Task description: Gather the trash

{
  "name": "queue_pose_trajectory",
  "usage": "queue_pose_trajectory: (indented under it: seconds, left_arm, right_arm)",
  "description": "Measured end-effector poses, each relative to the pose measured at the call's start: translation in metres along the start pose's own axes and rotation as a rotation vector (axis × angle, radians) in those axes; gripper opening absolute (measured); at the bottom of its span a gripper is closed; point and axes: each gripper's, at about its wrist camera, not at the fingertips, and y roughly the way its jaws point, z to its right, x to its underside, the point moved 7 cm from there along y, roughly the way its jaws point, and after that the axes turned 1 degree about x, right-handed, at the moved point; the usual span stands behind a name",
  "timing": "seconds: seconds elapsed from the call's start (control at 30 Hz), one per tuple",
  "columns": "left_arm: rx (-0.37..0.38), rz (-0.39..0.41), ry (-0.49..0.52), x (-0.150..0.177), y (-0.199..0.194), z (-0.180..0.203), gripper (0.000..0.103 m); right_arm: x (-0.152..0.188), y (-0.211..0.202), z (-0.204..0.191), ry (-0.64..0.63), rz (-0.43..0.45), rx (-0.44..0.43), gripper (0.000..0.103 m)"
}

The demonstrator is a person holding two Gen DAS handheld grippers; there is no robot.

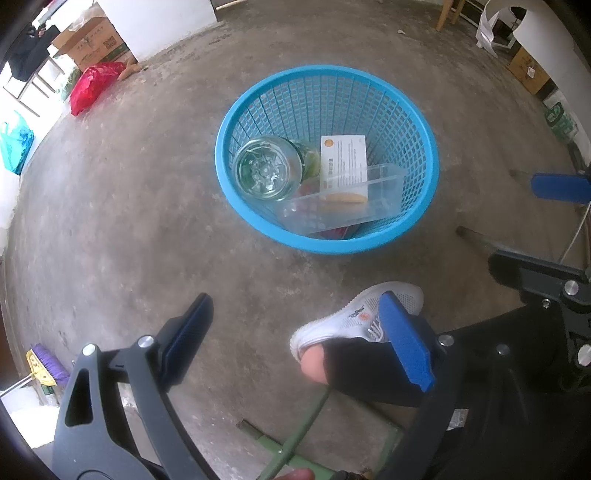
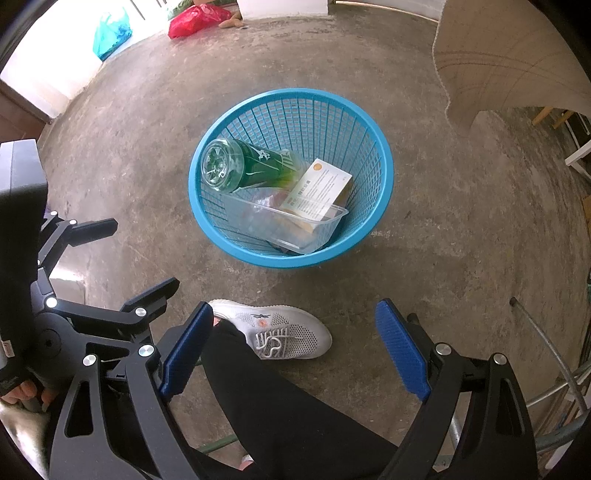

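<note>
Left wrist view: my left gripper (image 1: 295, 339) hangs spread and empty, aimed down at the floor (image 1: 129, 203) short of the basket (image 1: 258, 225). In the basket lie a bottle (image 1: 267, 168), a card box (image 1: 343, 162) and a clear tray (image 1: 343, 210). I see no loose trash near it, so I judge the step is to find the next piece. A shoe (image 1: 354, 314) sits under the fingers; I'd keep clear of it.

Right wrist view: my right gripper (image 2: 295, 343) is also spread wide, holding nothing, above the same shoe (image 2: 288, 328). The basket (image 2: 240, 254) stands just beyond. The red bag (image 2: 195, 18) and teal bag (image 2: 110, 33) lie far off by the wall; whether they count as trash I cannot tell. I'd sweep both cameras across the floor before committing.
</note>
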Motion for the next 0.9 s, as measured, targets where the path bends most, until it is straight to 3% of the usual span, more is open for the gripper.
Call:
queue_pose_trajectory:
  seconds: [0.9]
  left_arm:
    - [0.003,-0.015,0.022,-0.0004,0.0014,0.0058,0.087]
  right_arm:
    - [0.0005,0.0000,0.0006,-0.002,-0.004,0.004,0.087]
